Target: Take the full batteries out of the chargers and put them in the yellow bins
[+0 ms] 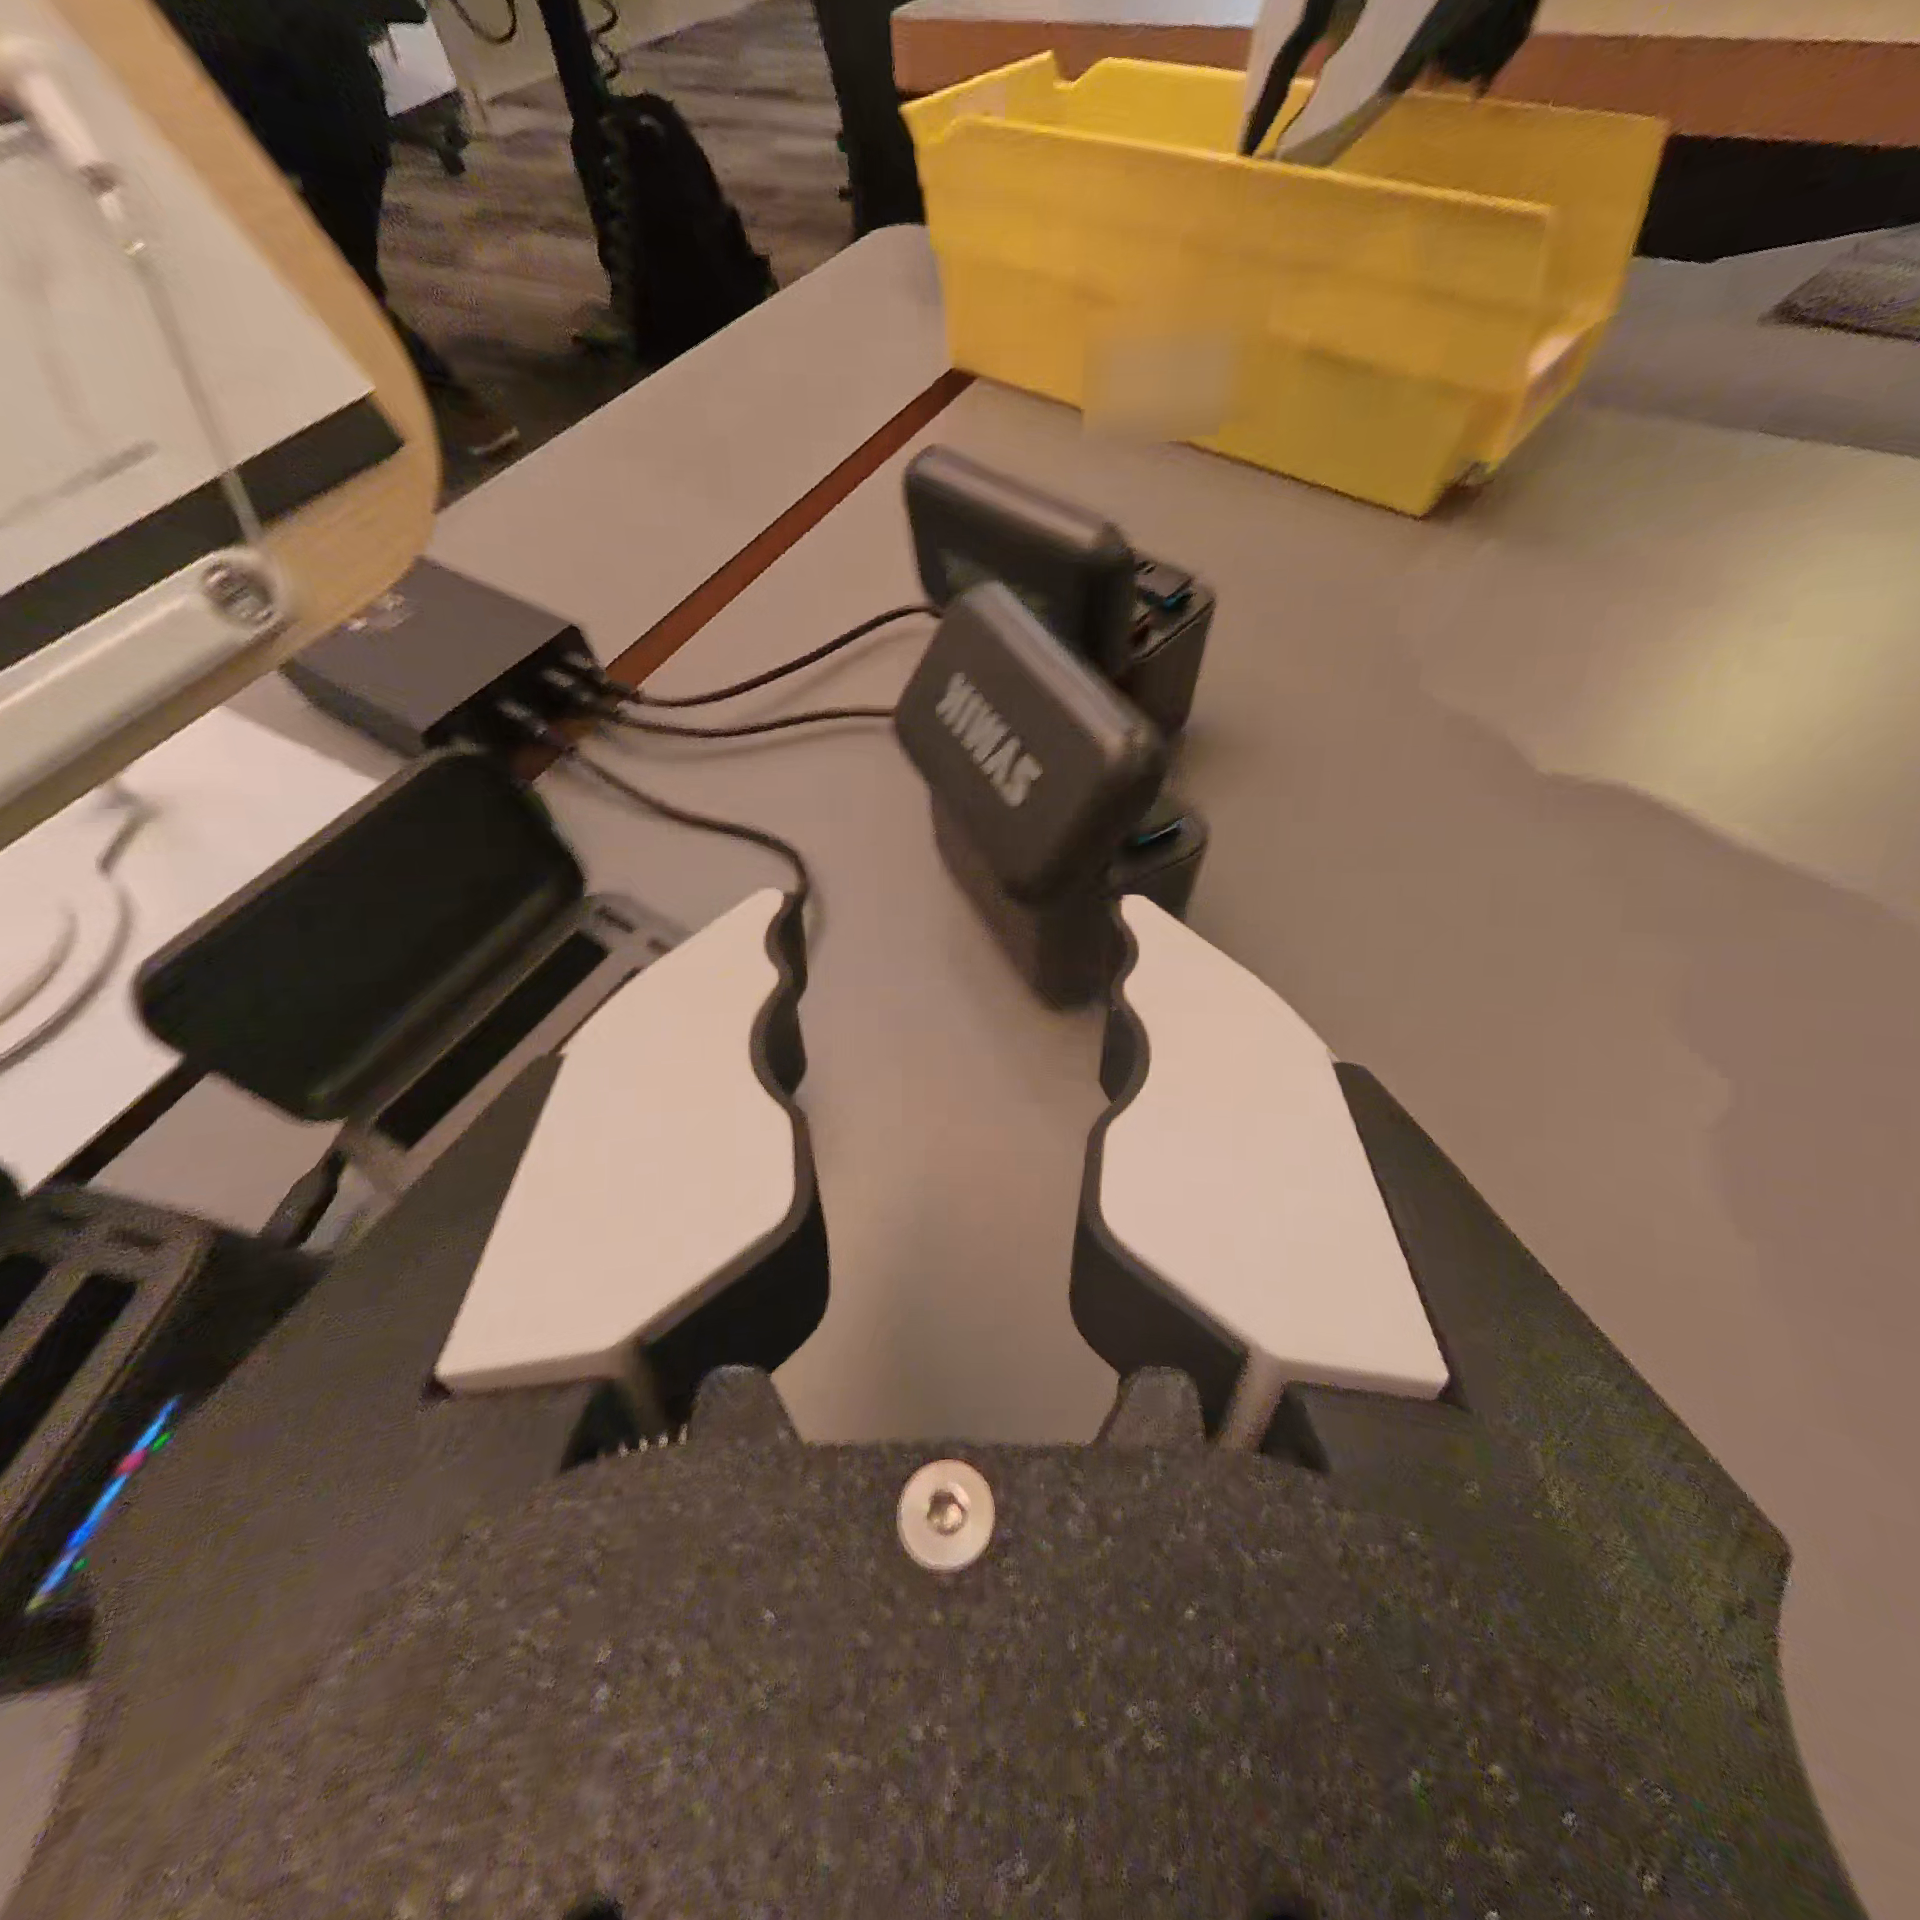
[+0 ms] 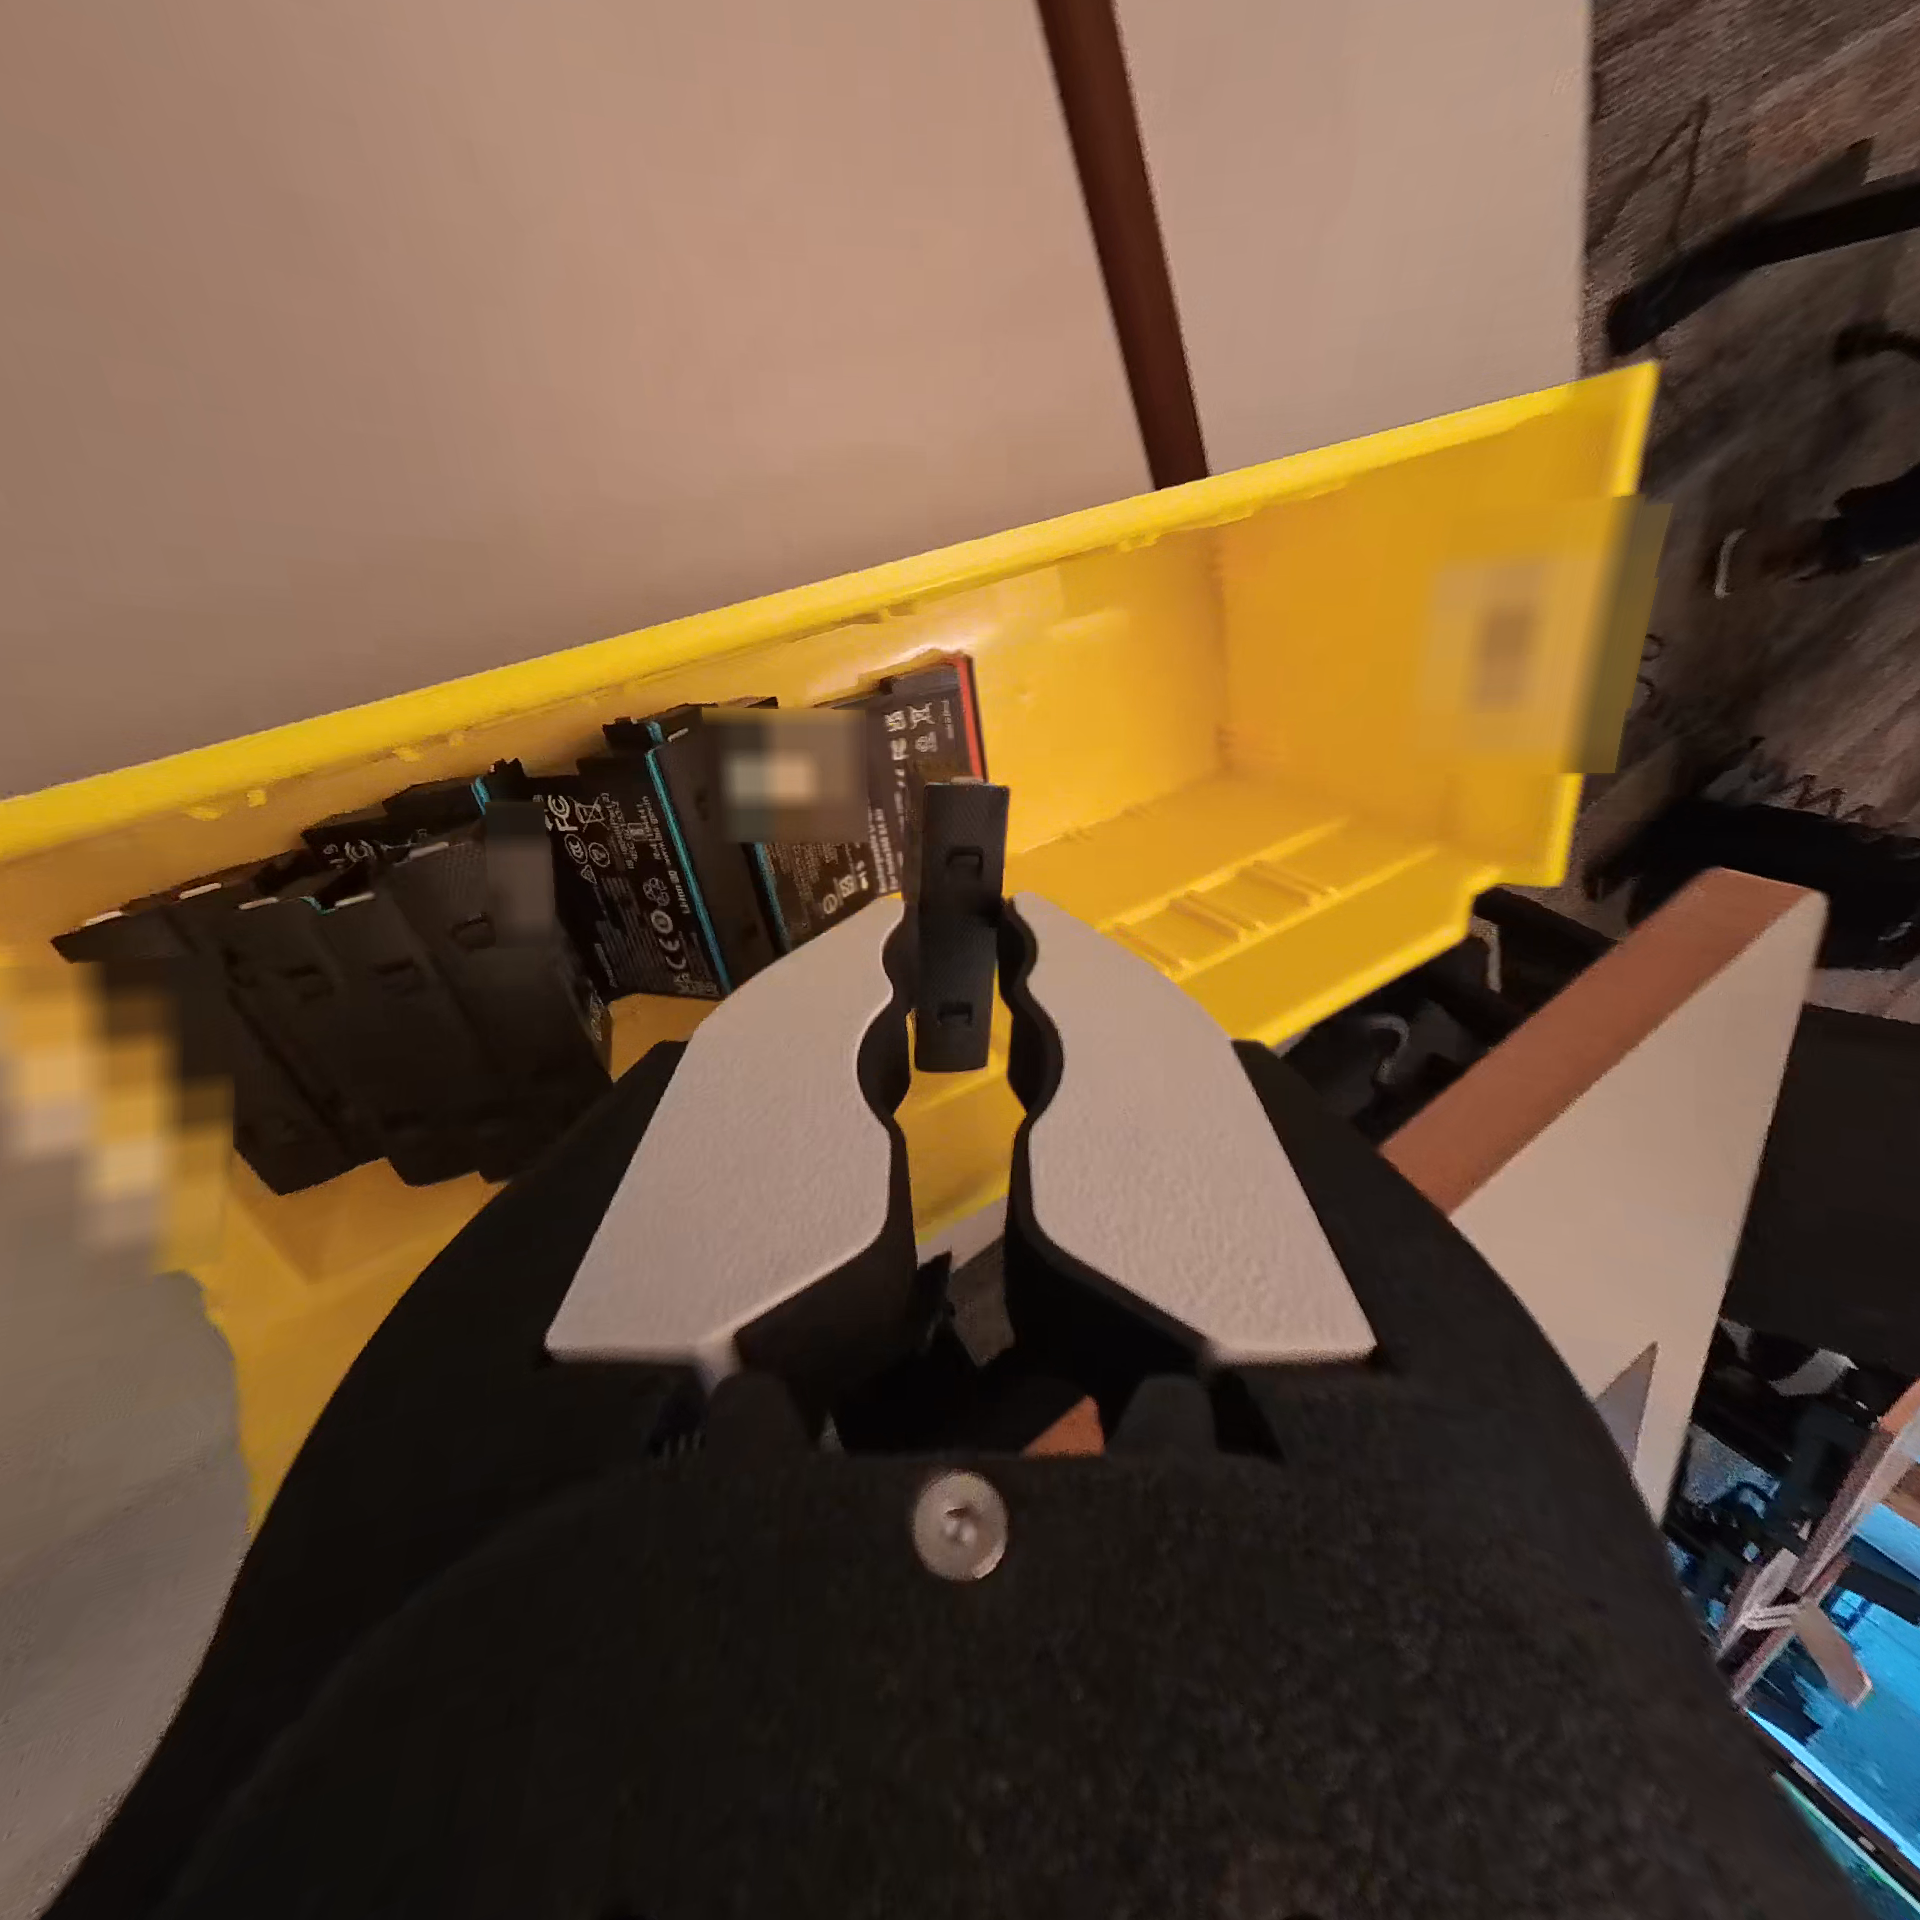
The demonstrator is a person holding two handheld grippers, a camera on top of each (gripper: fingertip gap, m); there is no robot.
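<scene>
Yellow bin (image 2: 1340, 665): seen tilted across the middle of the right wrist view, its inner floor bare at the right end; in the left wrist view it is found at the upper right, resting on the grey table (image 1: 1455, 935).
Right gripper (image 2: 951, 940): closed down on a single black battery (image 2: 961, 914), pinched edge-on between the white fingers (image 2: 790, 1081) and held over the bin's interior, centre of frame.
Right gripper, far view: glimpsed at the top right of the left wrist view, its tips dipped over the bin's rim.
Batteries in the bin (image 2: 644, 862): a row of black packs is seen leaning along the back wall, left and centre of the right wrist view, some with teal edges, one with a red edge.
Left gripper (image 1: 951, 914): held wide apart with nothing between its fingers; grey tabletop is seen in the gap, lower centre of frame.
Chargers (image 1: 1049, 769): two black cases with lids tipped up, just above the gripper tips, centre of the left wrist view; blue-tabbed batteries are glimpsed in their slots.
Third charger (image 1: 353, 935): lid open, centre left.
Power hub (image 1: 457, 665): black box, left of centre, with thin black cables (image 1: 748, 696) run to the chargers.
</scene>
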